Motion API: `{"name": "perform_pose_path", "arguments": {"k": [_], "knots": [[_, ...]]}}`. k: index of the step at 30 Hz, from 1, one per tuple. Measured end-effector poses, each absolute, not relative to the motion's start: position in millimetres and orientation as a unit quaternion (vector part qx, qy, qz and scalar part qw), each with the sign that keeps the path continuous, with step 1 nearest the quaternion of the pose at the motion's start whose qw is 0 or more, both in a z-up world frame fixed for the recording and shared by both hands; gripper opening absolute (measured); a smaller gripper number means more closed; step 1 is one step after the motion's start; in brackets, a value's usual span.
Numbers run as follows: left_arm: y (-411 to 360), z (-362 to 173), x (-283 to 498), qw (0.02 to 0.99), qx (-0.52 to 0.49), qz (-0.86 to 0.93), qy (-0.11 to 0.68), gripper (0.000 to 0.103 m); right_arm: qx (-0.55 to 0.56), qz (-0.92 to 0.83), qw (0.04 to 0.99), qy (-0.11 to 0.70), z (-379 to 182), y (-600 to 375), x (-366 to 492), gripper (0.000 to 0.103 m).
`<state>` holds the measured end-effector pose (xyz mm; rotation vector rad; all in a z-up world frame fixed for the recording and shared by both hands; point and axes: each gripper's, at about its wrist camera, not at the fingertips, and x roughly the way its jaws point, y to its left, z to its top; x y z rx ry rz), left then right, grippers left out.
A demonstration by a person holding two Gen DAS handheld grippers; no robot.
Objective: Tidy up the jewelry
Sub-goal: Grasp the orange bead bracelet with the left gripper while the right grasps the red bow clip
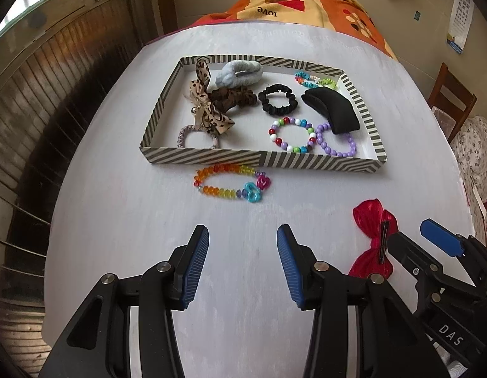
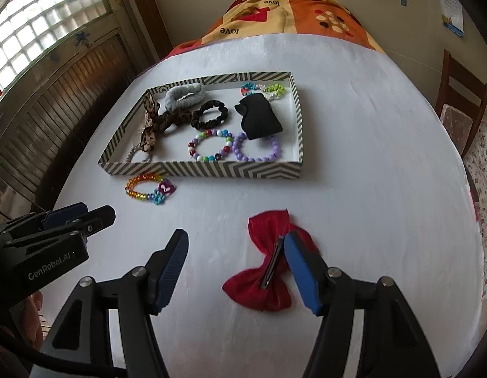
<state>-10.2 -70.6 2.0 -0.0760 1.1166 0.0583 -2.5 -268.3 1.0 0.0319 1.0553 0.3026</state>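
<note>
A striped shallow box (image 1: 212,157) (image 2: 212,170) on the white table holds scrunchies, hair clips and bead bracelets. A rainbow bead bracelet (image 1: 212,190) (image 2: 142,194) lies on the table just in front of the box. A red bow clip (image 1: 369,220) (image 2: 262,283) lies nearer, at the right. My left gripper (image 1: 242,245) is open and empty, a little short of the rainbow bracelet. My right gripper (image 2: 235,245) is open, its right finger over the bow; it also shows in the left wrist view (image 1: 413,236).
The table (image 1: 117,220) (image 2: 369,189) has a round edge. A wooden chair (image 2: 460,94) stands at the right. A patterned blanket (image 1: 306,3) lies beyond the far edge. A wood-panelled wall and window are at the left.
</note>
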Motion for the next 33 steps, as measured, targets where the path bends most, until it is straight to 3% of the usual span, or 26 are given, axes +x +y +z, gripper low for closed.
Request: {"name": "perform_pose_path", "arguments": {"k": [10,19,33], "knots": [[-66.0,-5.3,-18.1,0.843,-0.041,0.029,0.536,0.037,0.012,0.144,0.847,0.511,-7.5,-268.7,-11.8,0.068],[-29.1,-20.4,-21.7,0.828,-0.113,-0.004,0.55,0.037,0.018,0.133,0.844,0.519,-16.8,-279.9,-8.3,0.069],[13.1,-47.4,30.7,0.809,-0.155,0.047,0.564,0.037,0.028,0.109,0.841,0.529,-31.5,-301.9,7.2,0.069]]}}
